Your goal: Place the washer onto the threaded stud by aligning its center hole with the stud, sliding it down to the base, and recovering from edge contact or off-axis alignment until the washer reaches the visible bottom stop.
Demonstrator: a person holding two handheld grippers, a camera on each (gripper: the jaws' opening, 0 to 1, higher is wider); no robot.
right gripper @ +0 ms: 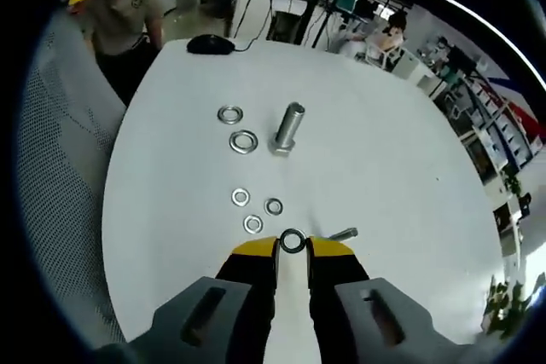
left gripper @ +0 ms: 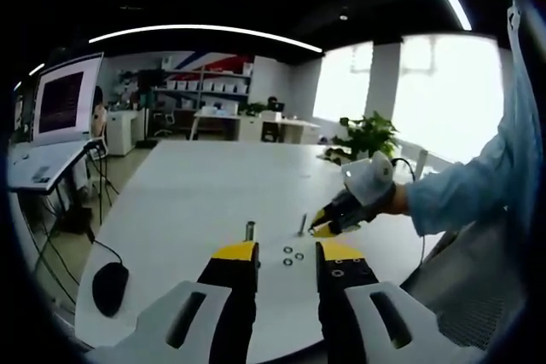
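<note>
On table [right gripper: 409, 151], five loose washers [right gripper: 241, 197], two studs [right gripper: 288, 128]

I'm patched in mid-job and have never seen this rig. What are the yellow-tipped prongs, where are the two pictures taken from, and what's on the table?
No robot here: a person holds a two-jaw gripper in each hand, each carrying a camera looking along its jaws. In the right gripper view, the right gripper pinches a washer beside a small threaded stud. On the white table lie five loose washers and a larger bolt standing upright. In the left gripper view, the left gripper hovers with jaws apart, holding nothing, facing the right gripper.
</note>
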